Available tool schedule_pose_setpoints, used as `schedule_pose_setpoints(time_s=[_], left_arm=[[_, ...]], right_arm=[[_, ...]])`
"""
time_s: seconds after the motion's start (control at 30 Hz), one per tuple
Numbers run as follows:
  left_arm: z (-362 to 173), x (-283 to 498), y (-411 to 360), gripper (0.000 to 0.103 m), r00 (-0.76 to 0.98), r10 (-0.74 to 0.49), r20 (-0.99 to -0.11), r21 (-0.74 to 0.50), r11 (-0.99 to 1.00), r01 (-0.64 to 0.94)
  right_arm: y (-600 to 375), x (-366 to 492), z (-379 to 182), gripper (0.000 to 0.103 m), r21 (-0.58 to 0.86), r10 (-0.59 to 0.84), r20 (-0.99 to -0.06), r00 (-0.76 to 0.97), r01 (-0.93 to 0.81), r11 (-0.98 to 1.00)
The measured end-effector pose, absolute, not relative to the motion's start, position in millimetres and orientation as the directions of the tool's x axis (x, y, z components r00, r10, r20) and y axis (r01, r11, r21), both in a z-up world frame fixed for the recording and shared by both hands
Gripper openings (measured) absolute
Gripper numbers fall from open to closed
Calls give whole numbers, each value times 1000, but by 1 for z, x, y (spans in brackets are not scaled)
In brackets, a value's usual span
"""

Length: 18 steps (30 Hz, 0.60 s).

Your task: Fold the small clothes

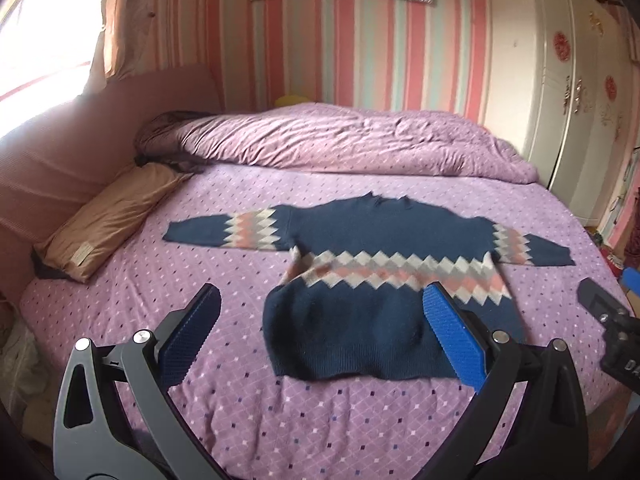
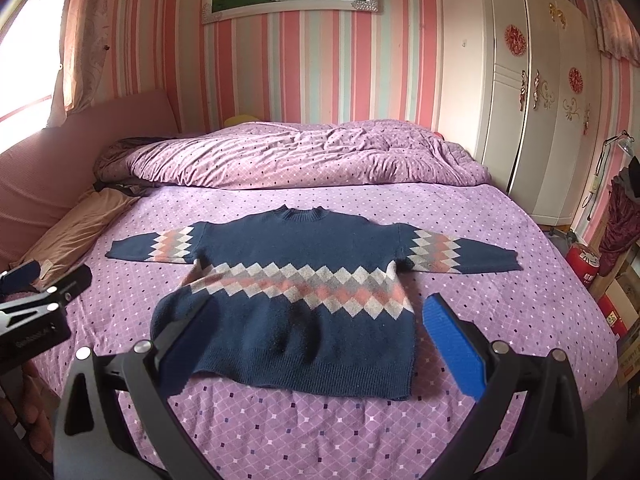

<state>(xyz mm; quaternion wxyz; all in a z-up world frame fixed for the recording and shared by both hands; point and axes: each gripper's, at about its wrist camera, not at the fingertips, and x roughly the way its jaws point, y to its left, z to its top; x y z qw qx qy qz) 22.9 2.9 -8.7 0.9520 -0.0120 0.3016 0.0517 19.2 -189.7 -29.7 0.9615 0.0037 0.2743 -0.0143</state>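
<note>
A small navy sweater [image 1: 376,280] with a pink, grey and white diamond band lies flat on the purple bedspread [image 1: 224,264], sleeves spread out to both sides, hem nearest me. It also shows in the right wrist view [image 2: 296,292]. My left gripper [image 1: 320,336] is open and empty, hovering above the hem's left part. My right gripper [image 2: 316,340] is open and empty above the hem. The right gripper shows at the right edge of the left wrist view [image 1: 612,320]; the left gripper shows at the left edge of the right wrist view [image 2: 40,292].
A bunched purple duvet [image 2: 304,156] lies along the far side of the bed. A tan pillow [image 1: 108,220] sits at the left by the pink headboard [image 1: 60,160]. White wardrobes [image 2: 532,112] stand at the right, with clutter [image 2: 616,240] on the floor beside the bed.
</note>
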Motion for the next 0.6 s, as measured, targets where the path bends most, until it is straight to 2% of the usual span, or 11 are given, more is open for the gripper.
schedule_pose_setpoints(time_s=[0.13,0.6], left_arm=[[-12,22,6,100,812,52,-582,-28,996,-84],[-3,13,1,100,840,29,-542,-22,999,-49]], right_arm=[[-192,18,-31,101,-2,-31,-523,852,35,999],[-191,18,-25,101,-11,-32,-527,849,31,999]])
